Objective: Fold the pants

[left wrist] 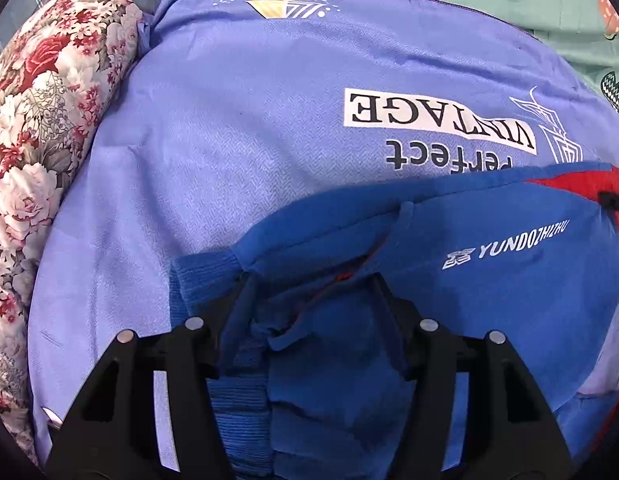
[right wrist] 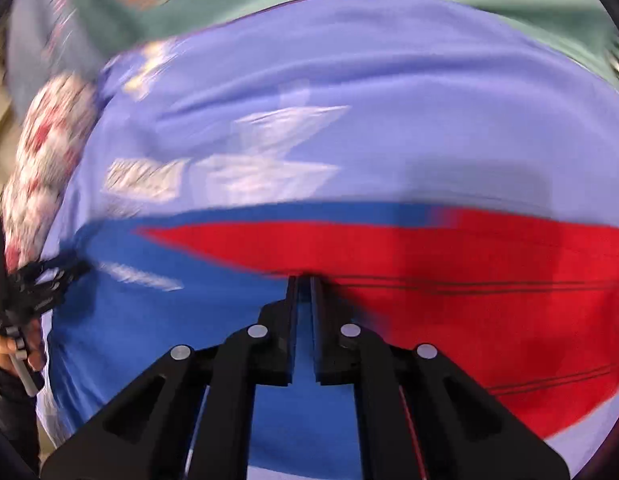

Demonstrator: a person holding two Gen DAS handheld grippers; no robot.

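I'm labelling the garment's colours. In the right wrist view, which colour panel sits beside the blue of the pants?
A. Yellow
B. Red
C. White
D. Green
B: in the right wrist view the pants show a large red panel next to the blue cloth, lying on the purple sheet.

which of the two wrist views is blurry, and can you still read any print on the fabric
Left wrist view: sharp, with fisheye bending at the edges; YUNDOZHIZHU on the blue pants and "Perfect VINTAGE" on the lilac quilt are legible. Right wrist view: smeared sideways by motion, quilt print unreadable; only the right gripper stays crisp.
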